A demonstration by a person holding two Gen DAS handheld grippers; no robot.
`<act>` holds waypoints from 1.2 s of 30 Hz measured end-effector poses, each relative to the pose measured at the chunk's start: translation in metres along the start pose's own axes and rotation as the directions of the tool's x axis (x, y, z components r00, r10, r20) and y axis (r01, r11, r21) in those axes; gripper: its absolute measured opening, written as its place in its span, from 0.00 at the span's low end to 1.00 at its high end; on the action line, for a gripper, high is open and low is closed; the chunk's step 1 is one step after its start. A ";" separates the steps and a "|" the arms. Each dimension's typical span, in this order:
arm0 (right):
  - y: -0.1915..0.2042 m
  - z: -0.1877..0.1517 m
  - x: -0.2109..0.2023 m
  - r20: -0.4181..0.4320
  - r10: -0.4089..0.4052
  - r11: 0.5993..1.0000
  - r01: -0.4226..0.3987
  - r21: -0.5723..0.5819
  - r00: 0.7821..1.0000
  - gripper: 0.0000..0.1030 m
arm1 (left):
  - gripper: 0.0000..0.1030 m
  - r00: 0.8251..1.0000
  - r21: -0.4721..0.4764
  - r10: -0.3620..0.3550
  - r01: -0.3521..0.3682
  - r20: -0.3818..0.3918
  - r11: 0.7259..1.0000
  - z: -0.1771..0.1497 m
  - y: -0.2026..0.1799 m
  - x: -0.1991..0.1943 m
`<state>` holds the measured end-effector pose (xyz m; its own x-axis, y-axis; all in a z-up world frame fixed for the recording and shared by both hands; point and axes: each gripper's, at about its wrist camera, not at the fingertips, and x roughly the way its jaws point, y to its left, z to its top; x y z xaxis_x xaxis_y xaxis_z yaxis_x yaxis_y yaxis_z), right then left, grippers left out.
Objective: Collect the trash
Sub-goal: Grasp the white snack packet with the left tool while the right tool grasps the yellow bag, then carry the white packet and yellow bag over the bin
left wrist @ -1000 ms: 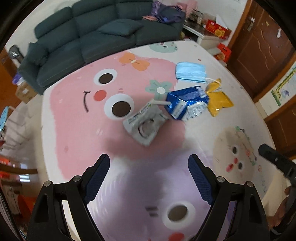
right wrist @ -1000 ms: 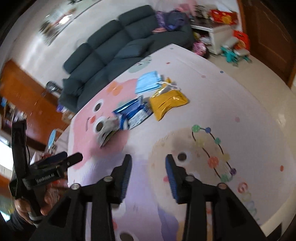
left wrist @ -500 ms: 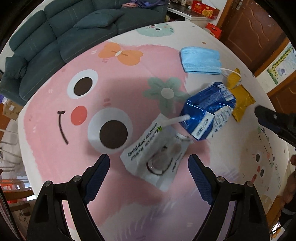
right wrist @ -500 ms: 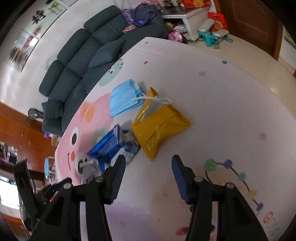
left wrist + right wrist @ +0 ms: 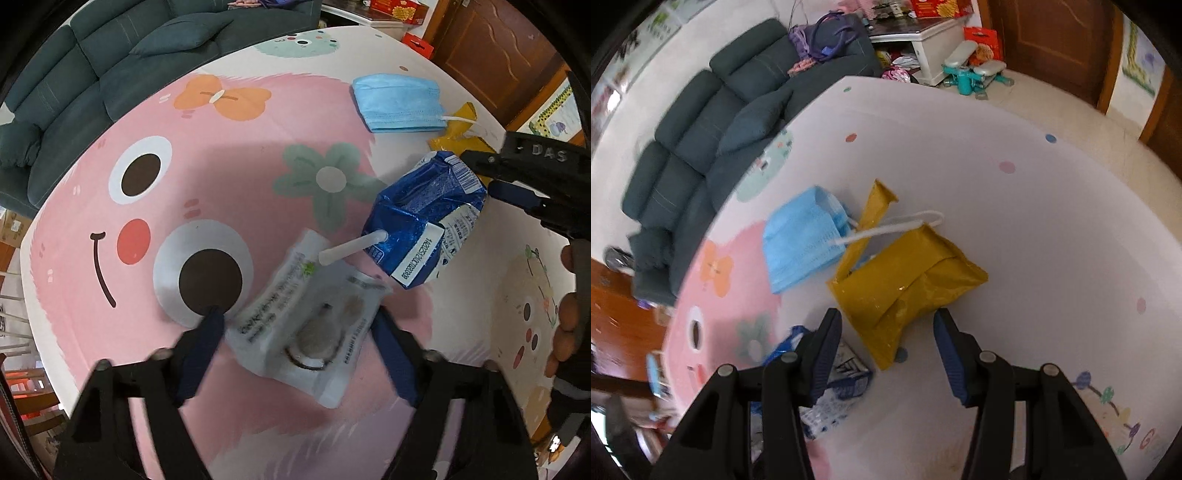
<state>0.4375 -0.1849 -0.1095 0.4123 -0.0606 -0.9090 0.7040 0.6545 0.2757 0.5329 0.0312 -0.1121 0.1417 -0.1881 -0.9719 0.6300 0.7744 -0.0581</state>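
The left gripper [image 5: 295, 325] is closing around the white wrapper [image 5: 308, 325] lying on the pink play mat [image 5: 221, 166], pads not yet pressing it; only this view is showing the straw [image 5: 351, 248] of the blue carton [image 5: 424, 218]. The right gripper [image 5: 888, 332] is hanging spread over the yellow packet [image 5: 905, 284], beside the blue face mask [image 5: 801, 243], whose ear loop is lying across the packet
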 end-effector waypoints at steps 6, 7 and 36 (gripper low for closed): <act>-0.004 -0.002 -0.002 0.018 -0.045 0.997 0.046 -0.063 0.999 0.14 | 0.46 1.000 -0.017 0.000 0.000 0.013 1.000 -0.007 0.000 -0.005; -0.007 -0.002 -0.002 0.014 -0.038 0.997 0.039 -0.066 0.999 0.11 | 0.41 1.000 -0.017 0.007 -0.007 0.014 1.000 -0.009 -0.001 -0.005; -0.066 -0.134 -0.068 -0.504 0.179 0.869 -0.376 -0.322 0.845 0.08 | 0.11 0.977 -0.189 -0.193 0.173 -0.093 0.967 -0.119 -0.054 -0.049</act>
<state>0.2855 -0.1226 -0.1074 0.1831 0.4452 -0.8765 0.2707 0.8343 0.4803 0.4015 0.0703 -0.0884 -0.0549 -0.2771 -0.9593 0.4896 0.8298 -0.2677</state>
